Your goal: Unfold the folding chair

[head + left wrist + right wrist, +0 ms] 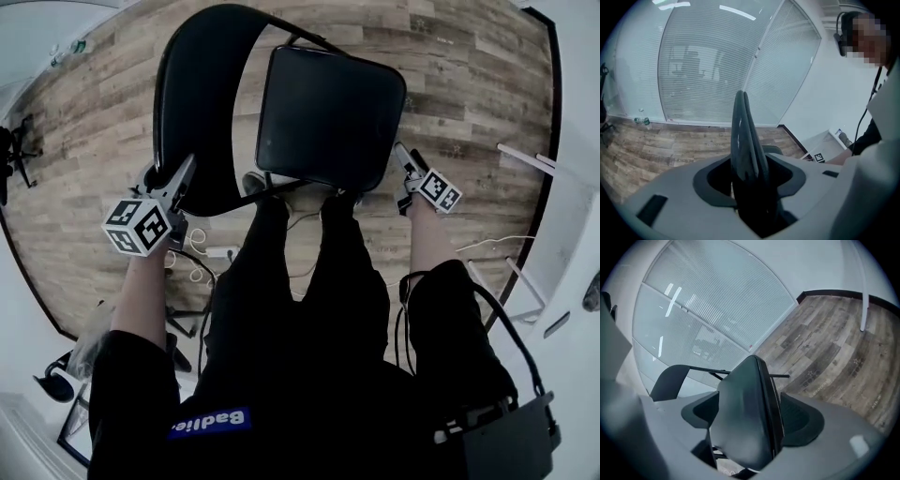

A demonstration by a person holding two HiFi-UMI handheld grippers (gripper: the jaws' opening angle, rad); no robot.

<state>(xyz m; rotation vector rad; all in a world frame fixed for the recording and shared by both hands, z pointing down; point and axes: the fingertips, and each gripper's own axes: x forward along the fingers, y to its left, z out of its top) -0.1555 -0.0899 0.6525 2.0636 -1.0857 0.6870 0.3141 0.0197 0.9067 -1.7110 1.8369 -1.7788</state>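
As the person stands over it on the wooden floor [469,84], the black folding chair [361,141] fills the upper middle of the head view, its curved backrest [202,94] just left of its square seat [319,103]. The left hand-held gripper [178,183] sits at the backrest's lower edge. Its own view shows the backrest edge-on between jaws that stand apart, with a dark gap on either side. The right hand-held gripper [405,164] is at the seat's lower right corner, its jaws likewise apart with the seat's edge between them and a gap plain on the left. Blinds [708,61] line the far wall.
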